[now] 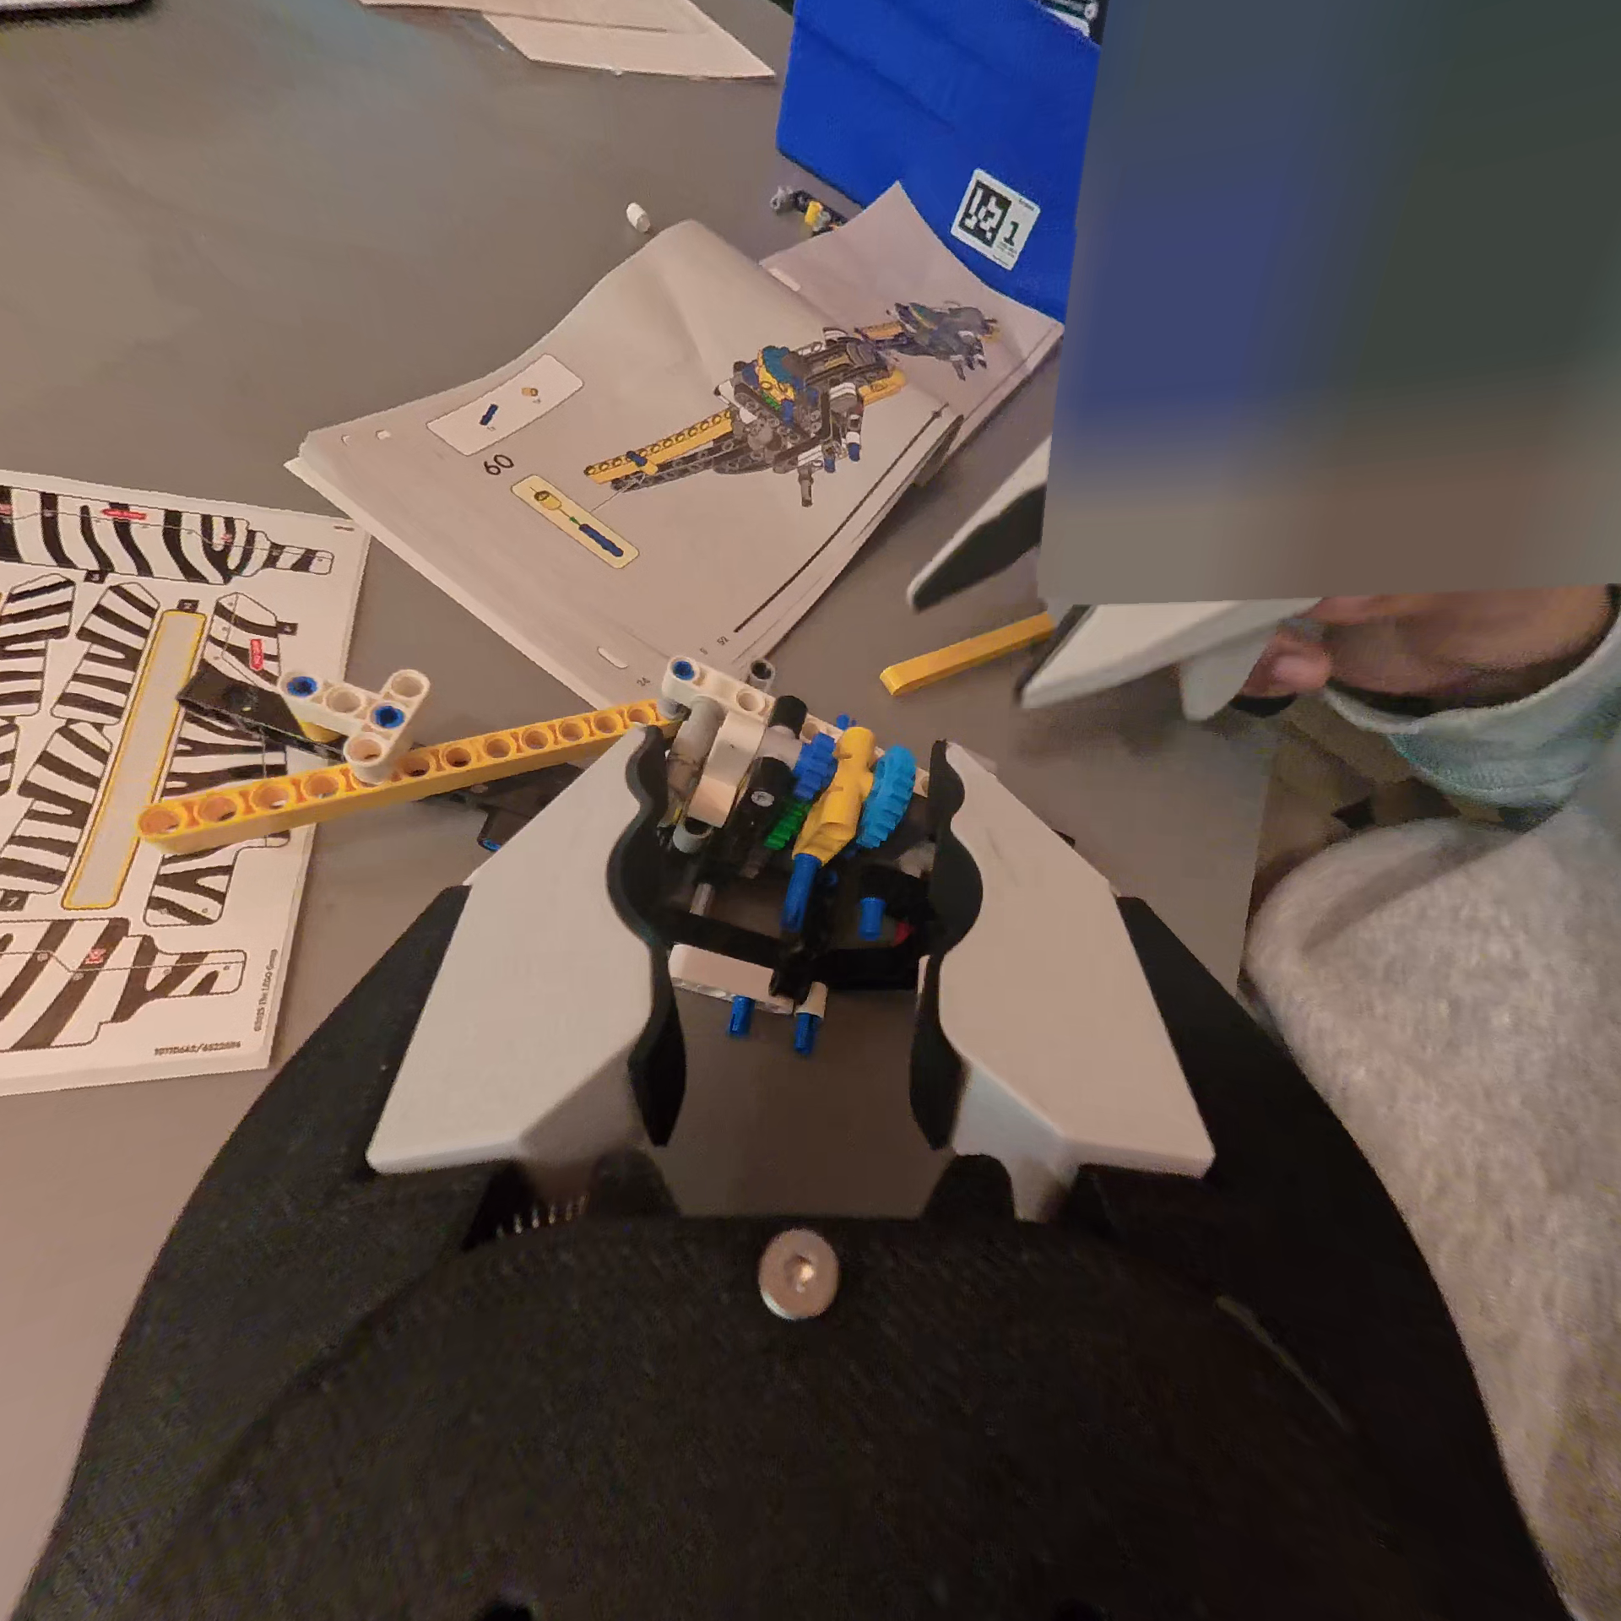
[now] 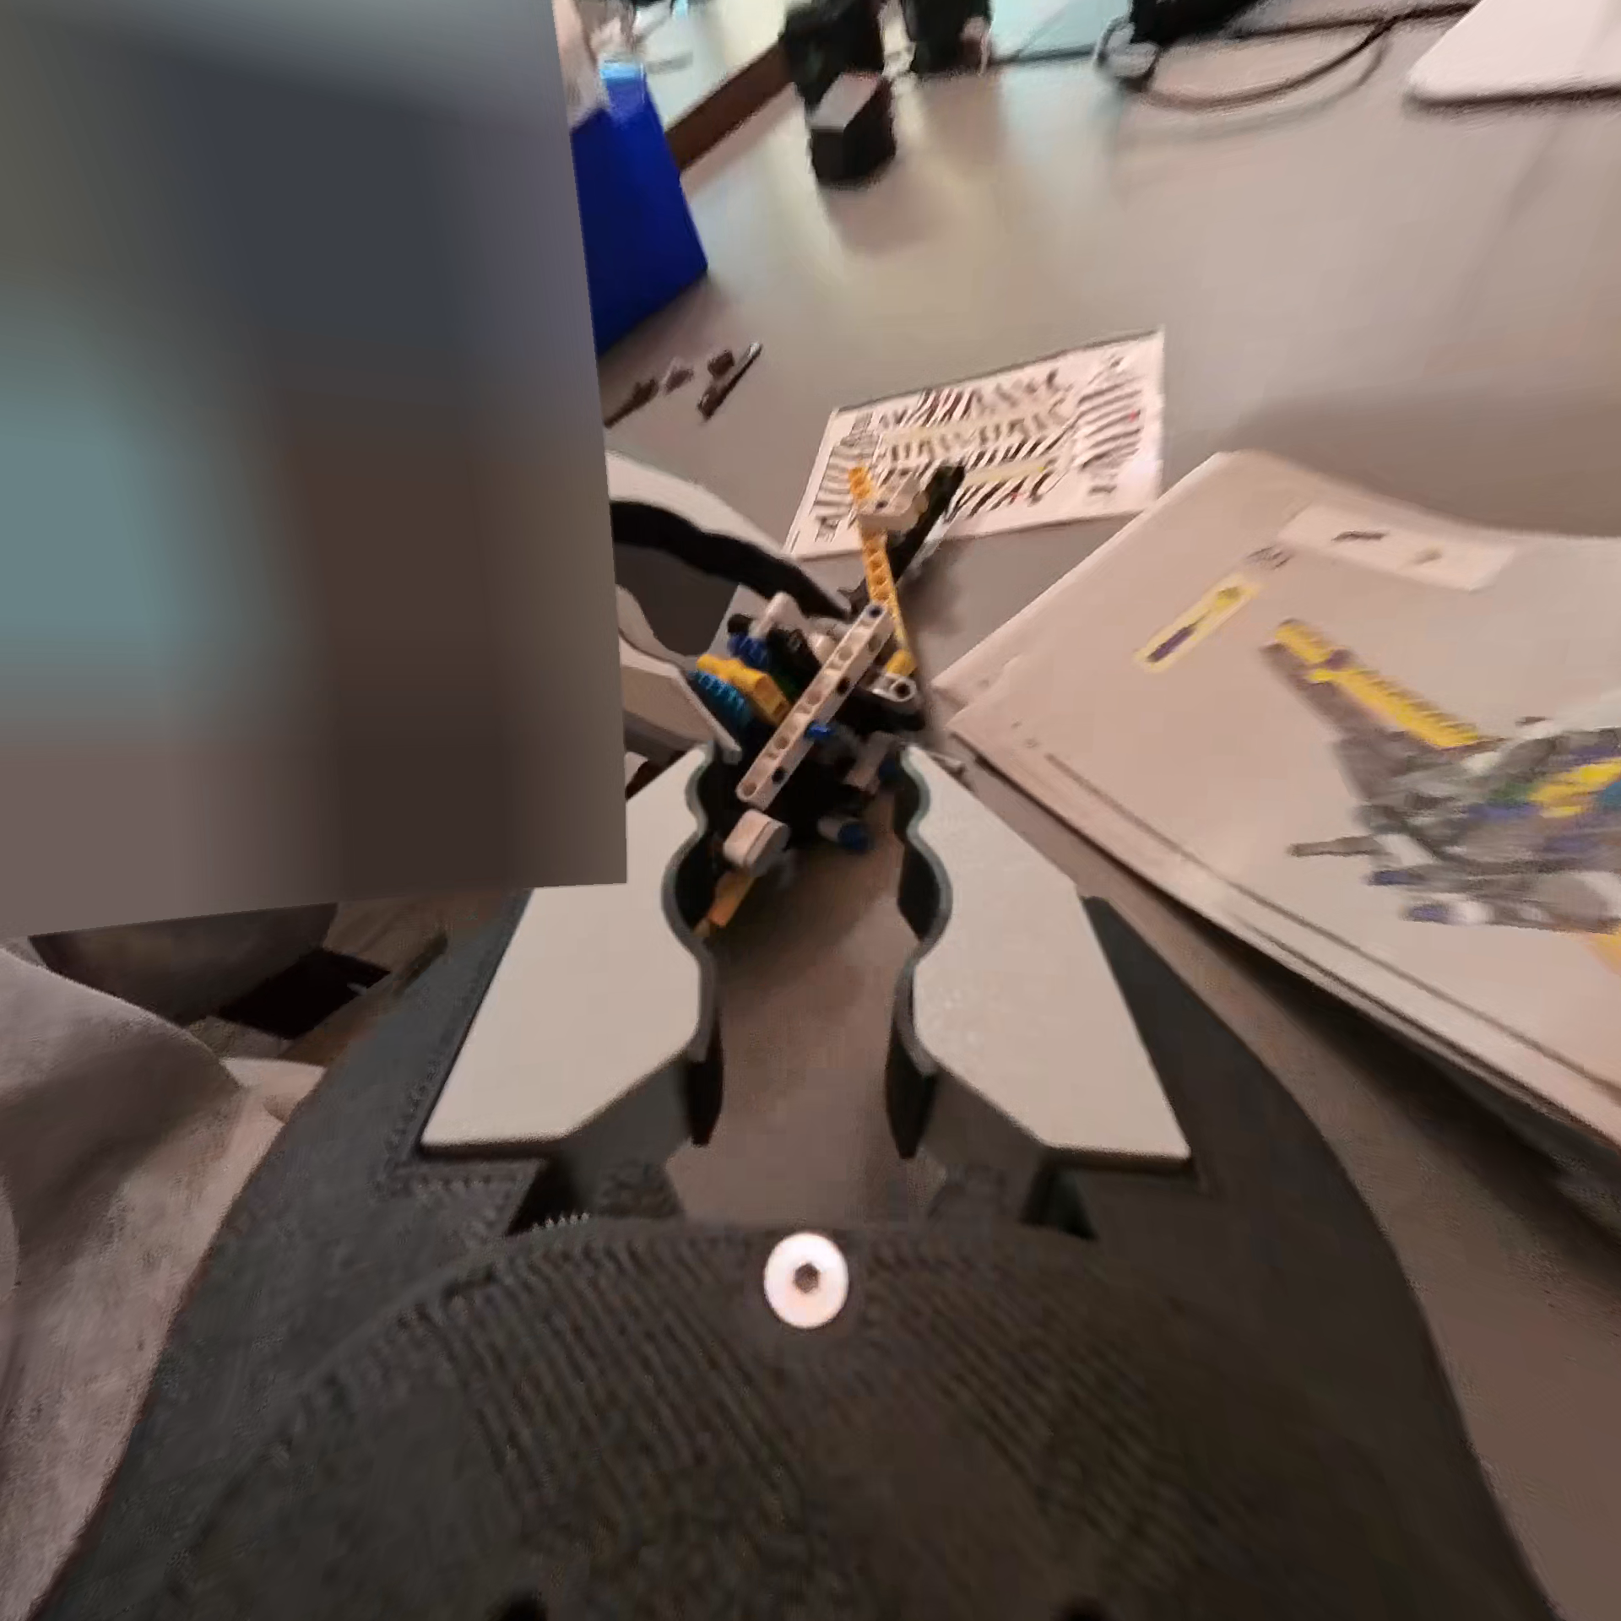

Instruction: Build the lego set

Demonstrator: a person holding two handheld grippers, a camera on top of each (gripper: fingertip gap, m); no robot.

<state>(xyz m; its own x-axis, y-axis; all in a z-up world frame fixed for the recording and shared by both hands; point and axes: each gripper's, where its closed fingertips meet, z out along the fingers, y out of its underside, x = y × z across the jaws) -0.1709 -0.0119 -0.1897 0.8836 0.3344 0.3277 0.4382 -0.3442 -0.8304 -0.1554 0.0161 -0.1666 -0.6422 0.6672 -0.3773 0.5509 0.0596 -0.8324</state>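
The sticker sheet (image 1: 132, 772) lies at far left, under the tip of the yellow beam (image 1: 395, 776). The left gripper (image 1: 789, 807) is clamped on the model (image 1: 789, 816), held above the table (image 1: 263, 263). The right gripper (image 2: 803, 816) appears closed on the model's other end. Both grips should stay firm to resist twisting. The manual (image 1: 667, 456) crowds the far side; open room lies behind, toward the blue box (image 1: 930, 114).

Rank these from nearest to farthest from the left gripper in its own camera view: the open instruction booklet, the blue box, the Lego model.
1. Lego model, between the left gripper fingers.
2. Instruction booklet, open just beyond.
3. Blue box, at the far right.
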